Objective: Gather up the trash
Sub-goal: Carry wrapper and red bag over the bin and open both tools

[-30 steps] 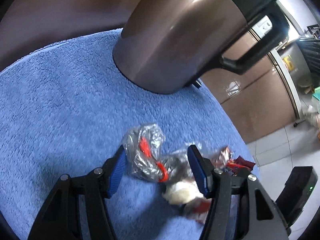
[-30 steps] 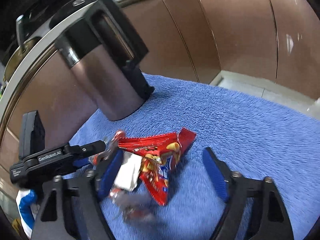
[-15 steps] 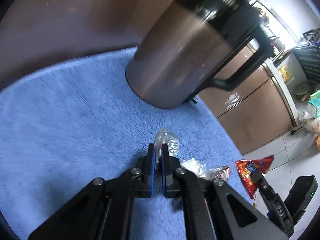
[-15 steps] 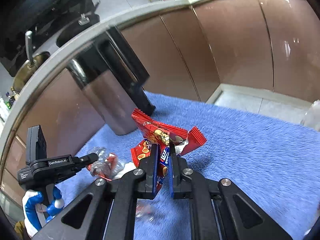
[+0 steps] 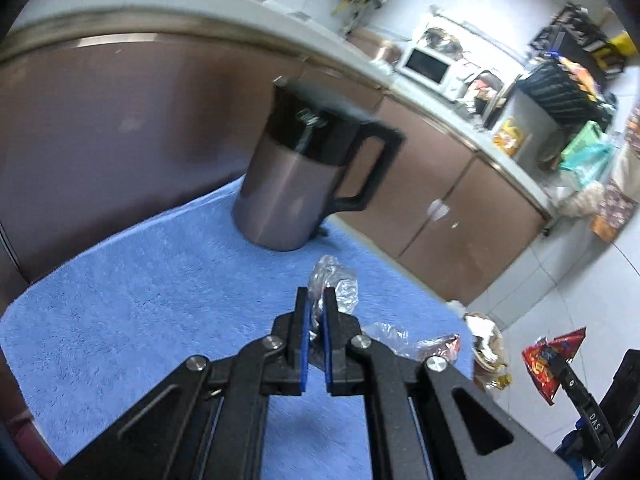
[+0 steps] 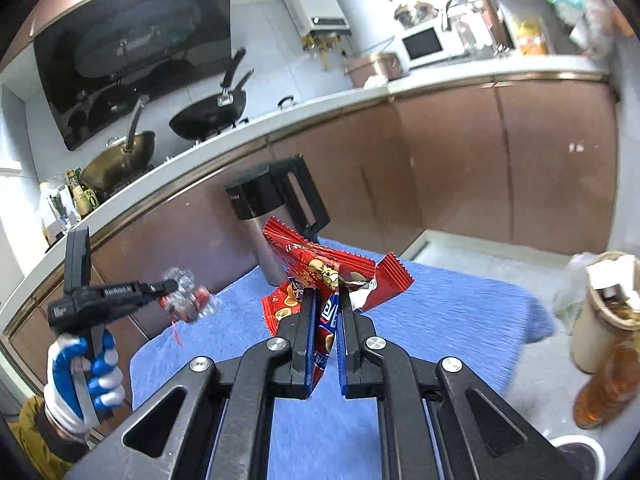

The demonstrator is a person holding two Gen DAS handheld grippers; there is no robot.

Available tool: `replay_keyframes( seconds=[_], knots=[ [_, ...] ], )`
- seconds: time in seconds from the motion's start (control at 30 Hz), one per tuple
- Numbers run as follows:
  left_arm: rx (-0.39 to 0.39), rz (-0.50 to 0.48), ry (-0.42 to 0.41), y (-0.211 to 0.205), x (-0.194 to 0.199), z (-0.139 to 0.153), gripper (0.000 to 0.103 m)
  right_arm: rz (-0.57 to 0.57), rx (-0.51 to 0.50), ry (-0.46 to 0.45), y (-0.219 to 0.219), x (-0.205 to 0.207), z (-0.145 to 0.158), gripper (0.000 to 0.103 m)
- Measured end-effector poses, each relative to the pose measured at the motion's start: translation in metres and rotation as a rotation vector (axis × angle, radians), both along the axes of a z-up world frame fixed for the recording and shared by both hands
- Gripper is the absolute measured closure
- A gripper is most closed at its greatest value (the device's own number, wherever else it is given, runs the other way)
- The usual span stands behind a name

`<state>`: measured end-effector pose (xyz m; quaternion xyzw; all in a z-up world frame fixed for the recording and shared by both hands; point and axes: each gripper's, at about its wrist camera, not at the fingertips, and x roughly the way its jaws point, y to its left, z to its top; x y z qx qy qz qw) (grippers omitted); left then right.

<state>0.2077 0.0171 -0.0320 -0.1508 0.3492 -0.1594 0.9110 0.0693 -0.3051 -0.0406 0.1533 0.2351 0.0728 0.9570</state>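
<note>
The red snack wrapper [image 6: 320, 276] is pinched between the blue pads of the right gripper [image 6: 325, 304]. The jaws are almost closed, with only the thin wrapper between them. The wrapper is up in the air above the blue towel [image 6: 440, 308] and sticks out past the fingertips. From the left wrist view the same wrapper [image 5: 550, 360] shows far off to the right, over the tiled floor.

The crumpled clear plastic wrapper [image 5: 332, 284] is squeezed in the left gripper [image 5: 315, 300]. Those jaws are nearly closed on it too. It has some red bits on it, seen from the right wrist view [image 6: 186, 296]. It is also lifted off the towel [image 5: 140, 300].

One more crinkly clear wrapper [image 5: 404, 338] lies on the towel near its edge, just to the right of the left gripper.

A brown metal kettle [image 5: 296, 184] with a black lid and handle stands on the far part of the towel, close to the brown cabinets [image 5: 448, 200].

A tan trash bin [image 6: 600, 312], stuffed with paper and a plastic liner, stands on the floor beside the towel's right side. A hand in a blue and white glove [image 6: 80, 376] holds the left gripper.
</note>
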Motion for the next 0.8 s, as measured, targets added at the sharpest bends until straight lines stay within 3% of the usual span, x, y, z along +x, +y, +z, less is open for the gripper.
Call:
replay_keyframes(
  seconds=[0.2, 0.4, 0.63, 0.8],
  knots=[
    [0.008, -0.146, -0.069, -0.048, -0.051, 0.031, 0.098, -0.143, -0.030, -0.014, -0.039, -0.087, 0.009, 0.094],
    [0.038, -0.378, -0.065, -0.152, -0.093, 0.022, 0.098, -0.357, -0.041, 0.073, -0.097, -0.155, -0.025, 0.094],
    [0.156, -0.632, -0.017, -0.294, -0.141, -0.033, 0.098, -0.530, 0.014, 0.251, -0.161, -0.197, -0.098, 0.094],
    [0.245, -0.748, 0.050, -0.372, -0.165, -0.085, 0.098, -0.592, 0.104, 0.379, -0.198, -0.202, -0.162, 0.094]
  ],
)
